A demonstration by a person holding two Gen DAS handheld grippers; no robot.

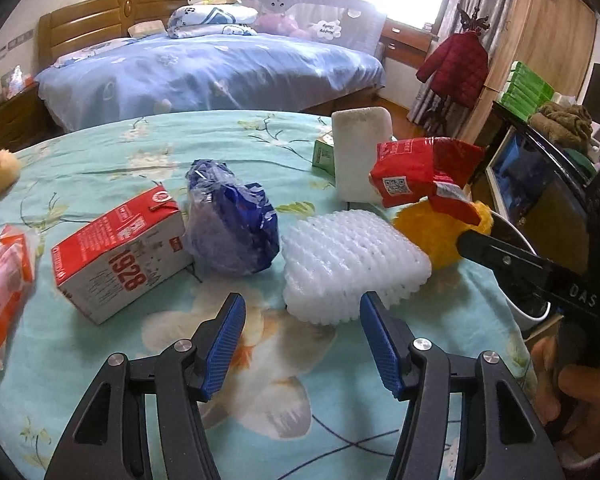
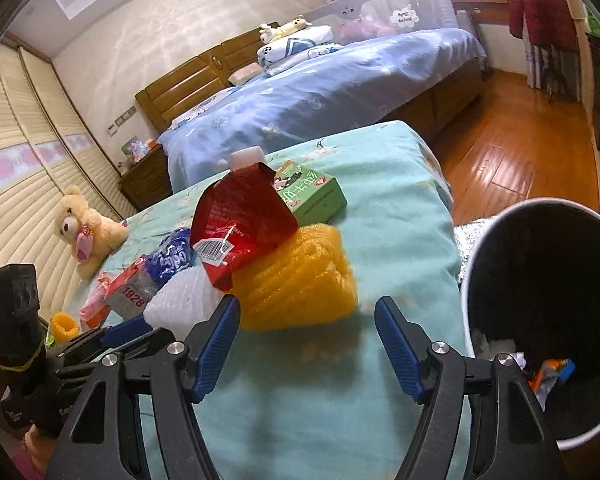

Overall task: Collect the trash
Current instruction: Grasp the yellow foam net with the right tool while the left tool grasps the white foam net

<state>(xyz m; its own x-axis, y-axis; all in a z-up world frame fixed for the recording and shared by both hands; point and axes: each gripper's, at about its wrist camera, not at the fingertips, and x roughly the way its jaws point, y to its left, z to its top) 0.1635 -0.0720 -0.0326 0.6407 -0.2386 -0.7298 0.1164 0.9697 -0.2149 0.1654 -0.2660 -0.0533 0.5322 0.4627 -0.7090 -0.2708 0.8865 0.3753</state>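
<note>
A few scraps lie in the bin (image 2: pixel 500 248), most trash waits on the table (image 1: pixel 100 160); left gripper (image 1: pixel 302 344) and right gripper (image 2: pixel 308 346) both spread, empty.

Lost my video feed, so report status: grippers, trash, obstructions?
Left gripper open, empty. Right gripper open, empty, facing yellow foam net. Red wrapper lies on it. Bin beside table; nothing in the way.

red-white carton (image 1: pixel 120 256) — "1928" | right gripper (image 1: pixel 540 276) — "DAS"
</note>
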